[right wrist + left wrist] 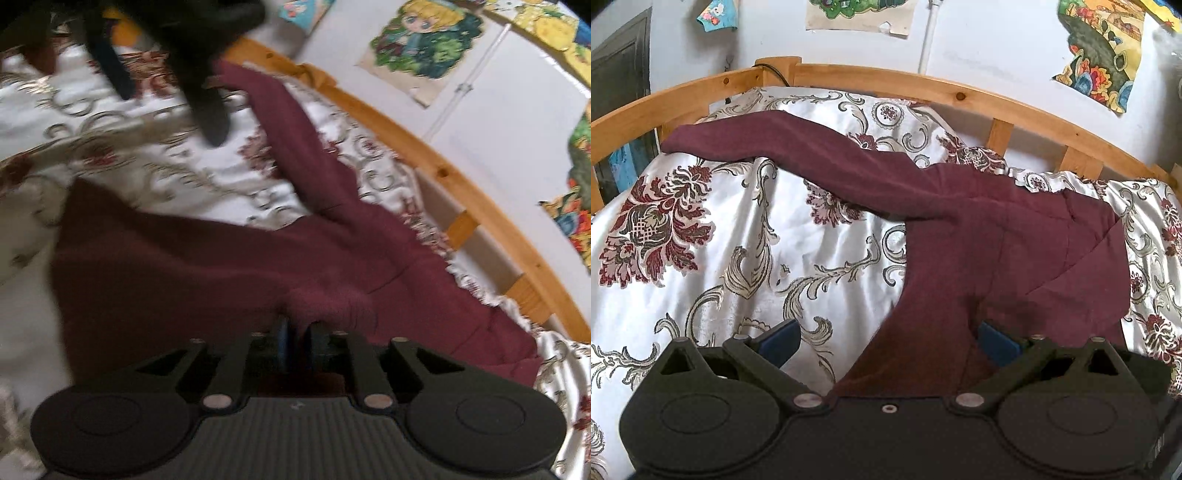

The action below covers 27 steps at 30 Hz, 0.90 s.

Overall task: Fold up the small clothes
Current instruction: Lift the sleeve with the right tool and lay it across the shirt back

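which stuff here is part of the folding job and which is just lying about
Part of the job:
- maroon garment, spread on the bed
- left tool, open, cloth between its fingers
- right tool, at a bunched bit of the garment

Just lying about:
- floral bedspread
- wooden bed rail
- pictures on the wall
- white pipe

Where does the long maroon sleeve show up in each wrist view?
Left wrist: the maroon sleeve runs from upper left down to the garment body at centre right.
Right wrist: it runs from top centre down to the body.
Shared landmark: the wooden bed rail behind it.
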{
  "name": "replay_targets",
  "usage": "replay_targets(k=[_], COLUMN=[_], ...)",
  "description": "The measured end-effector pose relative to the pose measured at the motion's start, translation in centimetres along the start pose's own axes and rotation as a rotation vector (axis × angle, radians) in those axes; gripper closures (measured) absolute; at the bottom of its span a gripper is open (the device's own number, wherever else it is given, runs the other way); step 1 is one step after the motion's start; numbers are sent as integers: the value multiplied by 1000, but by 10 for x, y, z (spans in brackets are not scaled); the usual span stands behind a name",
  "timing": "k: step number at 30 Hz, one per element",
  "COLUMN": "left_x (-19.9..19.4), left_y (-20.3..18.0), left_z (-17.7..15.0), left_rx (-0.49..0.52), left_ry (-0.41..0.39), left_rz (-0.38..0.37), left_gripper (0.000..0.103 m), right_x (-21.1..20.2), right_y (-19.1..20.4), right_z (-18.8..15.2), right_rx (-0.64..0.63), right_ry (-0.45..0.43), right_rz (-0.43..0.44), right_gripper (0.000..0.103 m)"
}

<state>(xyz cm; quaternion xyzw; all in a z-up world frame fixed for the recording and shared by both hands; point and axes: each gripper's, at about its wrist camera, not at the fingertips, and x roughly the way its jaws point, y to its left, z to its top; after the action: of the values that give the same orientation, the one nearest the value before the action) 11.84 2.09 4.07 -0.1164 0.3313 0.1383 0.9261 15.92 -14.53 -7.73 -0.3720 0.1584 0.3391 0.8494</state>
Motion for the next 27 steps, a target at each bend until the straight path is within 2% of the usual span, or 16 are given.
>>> replay_targets(k=[1,5,7,10,11,13,14,17,22,24,27], left_x=[1,5,9,17,21,34,40,59,81,86,93], left_y=[0,-1,-3,-8,-10,-14,-16,-23,-35,-38,-40], left_z=[1,3,3,0,-2,-8,-11,-21,-35,-39,-42], left_rx=[-6,-36,-44,-32,-25,-15,-11,34,128,150,179], left_ry=[-2,-1,2,10,13,33,41,77,108,120,131], left_rz=[4,12,16,17,15,24,28,54,75,78,79], left_gripper=[1,1,1,1,1,1,1,1,1,1,1], right_x=[-5,-28,-39,-50,-51,-51,-51,-49,-30,-19,-6], right_y=[3,21,21,3,-8,-33,-47,-87,-157,-189,-223], right_z=[-1,-4,-7,-14,-17,-22,-26,-42,-84,-102,-129], right_rx=[2,-8,-5,84,123,211,264,405,630,761,953], right_ry=[-5,-20,-19,-12,-6,-1,-8,-5,33,38,23], right_rz=[21,103,113,103,101,90,78,20,-197,-252,-260], right_gripper=[57,52,40,27,26,14,11,11,12,20,32])
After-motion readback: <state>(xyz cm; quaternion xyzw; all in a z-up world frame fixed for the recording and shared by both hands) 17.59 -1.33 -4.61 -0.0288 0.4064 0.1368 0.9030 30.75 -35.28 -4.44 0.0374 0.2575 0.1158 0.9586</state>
